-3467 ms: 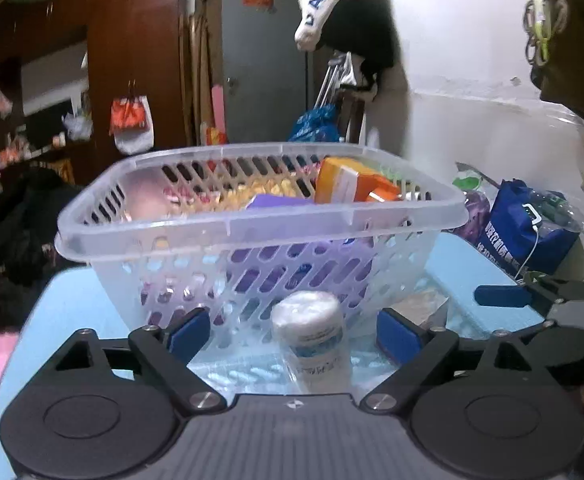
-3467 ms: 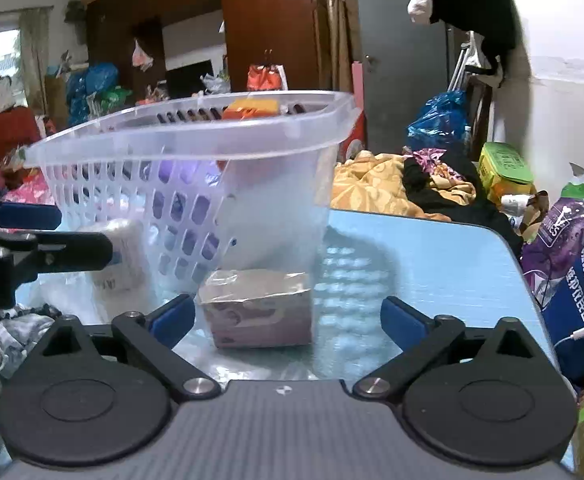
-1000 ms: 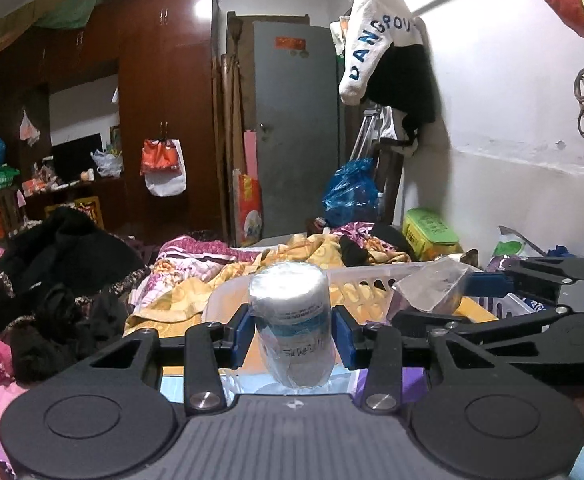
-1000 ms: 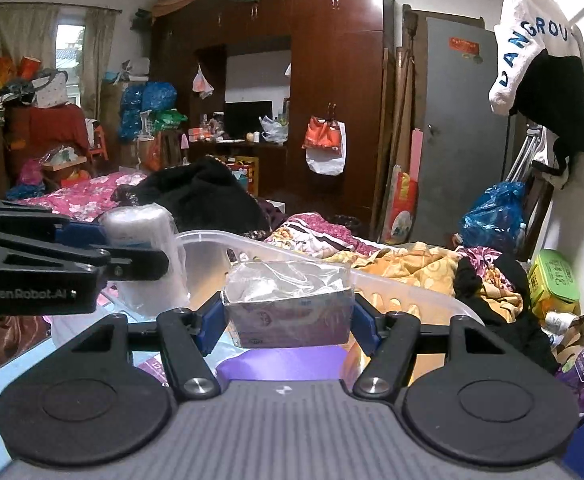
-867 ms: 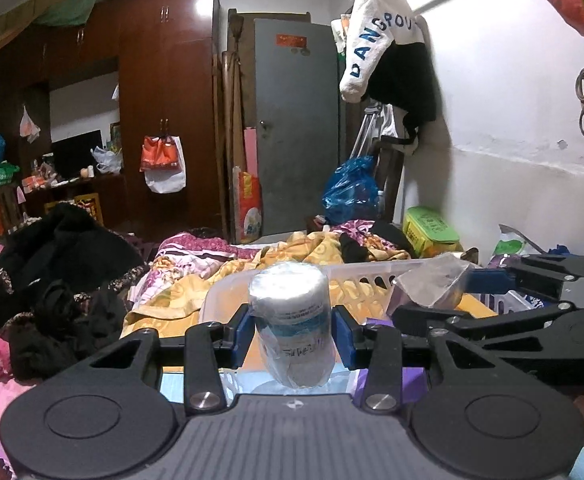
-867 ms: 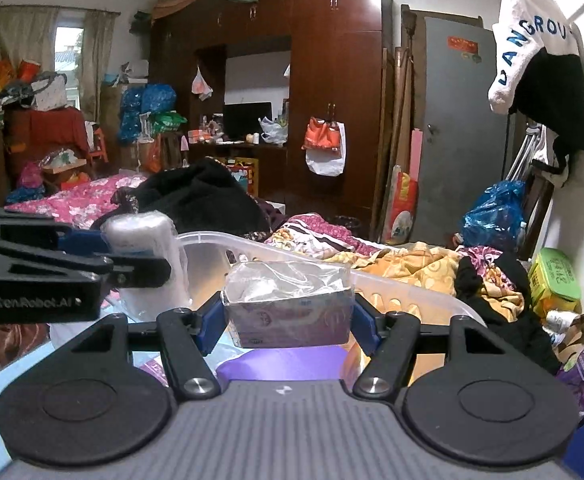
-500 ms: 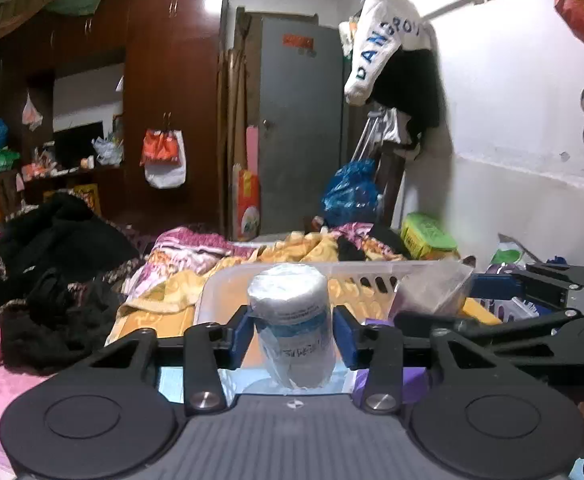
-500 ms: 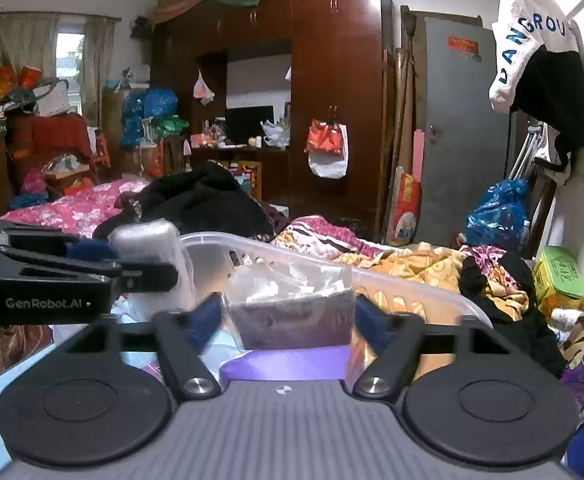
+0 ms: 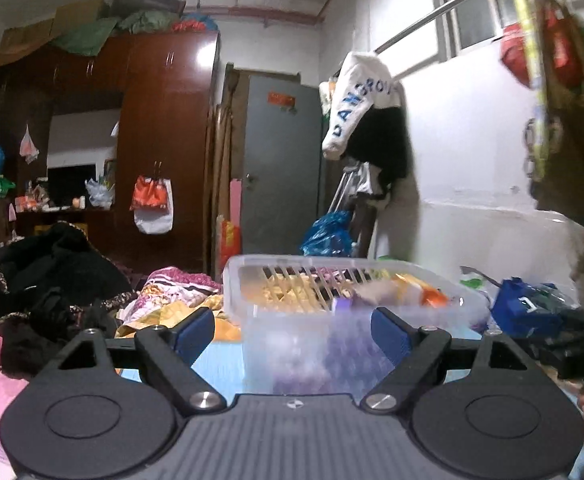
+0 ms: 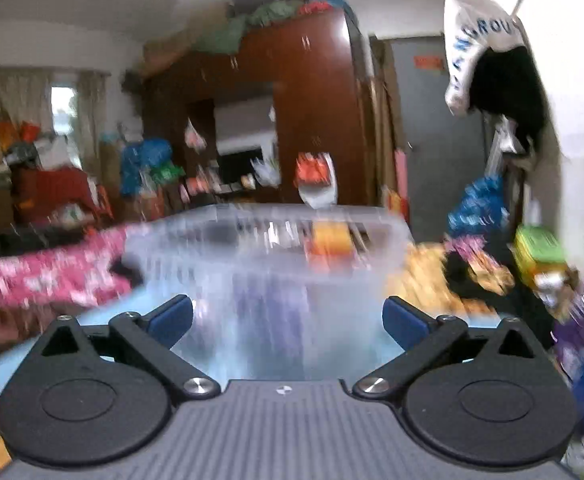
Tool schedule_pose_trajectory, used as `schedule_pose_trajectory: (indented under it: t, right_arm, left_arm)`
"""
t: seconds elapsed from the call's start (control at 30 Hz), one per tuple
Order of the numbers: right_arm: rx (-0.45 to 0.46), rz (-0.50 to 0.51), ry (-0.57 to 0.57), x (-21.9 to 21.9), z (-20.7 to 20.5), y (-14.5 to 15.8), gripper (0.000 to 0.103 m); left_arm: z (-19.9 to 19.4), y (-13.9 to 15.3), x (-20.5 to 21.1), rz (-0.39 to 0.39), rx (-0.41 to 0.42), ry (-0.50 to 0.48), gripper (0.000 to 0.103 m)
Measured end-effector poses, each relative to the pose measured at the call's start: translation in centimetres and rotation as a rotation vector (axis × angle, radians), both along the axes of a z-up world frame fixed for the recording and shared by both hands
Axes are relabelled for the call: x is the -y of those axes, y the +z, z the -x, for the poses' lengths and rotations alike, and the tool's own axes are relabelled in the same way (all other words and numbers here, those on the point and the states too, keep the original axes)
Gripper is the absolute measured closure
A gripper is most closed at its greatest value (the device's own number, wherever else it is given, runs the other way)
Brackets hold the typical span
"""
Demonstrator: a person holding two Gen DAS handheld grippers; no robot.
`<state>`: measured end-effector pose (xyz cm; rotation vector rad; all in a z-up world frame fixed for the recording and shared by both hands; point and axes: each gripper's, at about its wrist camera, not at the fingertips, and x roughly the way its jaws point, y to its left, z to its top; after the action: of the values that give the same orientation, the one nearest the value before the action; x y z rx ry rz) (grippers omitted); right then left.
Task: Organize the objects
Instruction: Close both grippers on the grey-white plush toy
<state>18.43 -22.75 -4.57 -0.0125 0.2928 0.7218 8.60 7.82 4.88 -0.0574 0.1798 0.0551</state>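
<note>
A clear plastic basket point(image 9: 292, 268) stands on the light blue table point(image 9: 220, 364), holding orange, yellow and purple items. My left gripper point(image 9: 292, 330) is open and empty, in front of the basket's near wall. My right gripper point(image 10: 288, 318) is open and empty too, facing the same basket point(image 10: 220, 224); that view is blurred by motion. An orange pack point(image 10: 330, 240) shows inside the basket. The right gripper's black body point(image 9: 580, 344) shows at the right edge of the left wrist view. The white roll and the wrapped box are not clearly visible.
A blue bag point(image 9: 528, 308) lies right of the basket. Piles of clothes point(image 9: 52, 280) lie left and behind the table. A wooden wardrobe point(image 9: 164, 140) and grey door point(image 9: 280, 168) stand behind. Clothes hang on the right wall point(image 9: 372, 120).
Both grippers have opened and let go of the white roll and the wrapped box. Both have pulled back and down, so the basket now stands ahead of them.
</note>
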Motion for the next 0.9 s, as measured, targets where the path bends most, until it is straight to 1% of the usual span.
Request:
schedule_pose_trajectory:
  t: [0.07,0.1,0.2,0.23,0.37,0.47,0.53,0.57,0.67,0.7,0.73,0.8,0.83,0.9]
  right_arm:
    - [-0.027,-0.038,-0.013,1.4,1.3,-1.7,0.0]
    - [-0.044,-0.041,-0.017,1.7,1.6,-2.2,0.0]
    - [-0.135,-0.056,-0.021,1.6,2.2,-3.5,0.0]
    - [-0.159,-0.072,-0.004,1.1,2.3,-3.6,0.0]
    - [-0.115,-0.125,0.089,-1.6,4.1,-4.1,0.0]
    - [-0.076,-0.102,0.146,-3.8,5.7,-4.3,0.0]
    - [-0.042,-0.078,0.157,-4.9,6.6,-4.5,0.007]
    - [-0.034,-0.064,0.163,-5.4,6.9,-4.7,0.009]
    - [-0.033,-0.046,0.203,-6.5,7.6,-5.4,0.017]
    - [-0.029,-0.036,0.209,-7.0,7.6,-5.5,0.023]
    - [-0.026,-0.021,0.211,-7.6,7.5,-5.6,0.027]
    - [-0.01,-0.006,0.205,-8.1,7.9,-5.7,0.031]
    - [-0.006,-0.002,0.203,-8.2,8.2,-5.9,0.034]
    - [-0.01,-0.004,0.207,-8.3,8.2,-5.9,0.038]
  left_arm:
    - [2.0,-1.3,0.4,-0.009,0.005,-0.007,0.015]
    - [2.8,-1.8,0.6,-0.013,0.014,-0.008,0.015]
    - [4.5,-2.9,0.5,-0.007,0.009,0.001,0.015]
    - [4.9,-3.2,0.5,-0.006,0.004,-0.001,0.015]
    - [6.0,-5.1,0.3,-0.014,-0.027,0.013,0.015]
    - [6.3,-6.6,0.6,-0.035,-0.058,-0.006,0.018]
    - [5.9,-7.1,1.2,-0.05,-0.075,-0.036,0.019]
    - [5.9,-7.5,1.4,-0.056,-0.08,-0.044,0.02]
    - [5.8,-8.2,2.0,-0.08,-0.1,-0.056,0.02]
    - [5.8,-8.4,2.0,-0.085,-0.104,-0.056,0.02]
    - [5.8,-8.6,1.9,-0.087,-0.107,-0.059,0.021]
    - [5.6,-8.9,1.8,-0.081,-0.11,-0.06,0.031]
    - [5.5,-9.0,1.6,-0.073,-0.114,-0.06,0.034]
    - [5.3,-9.3,1.3,-0.054,-0.124,-0.082,0.048]
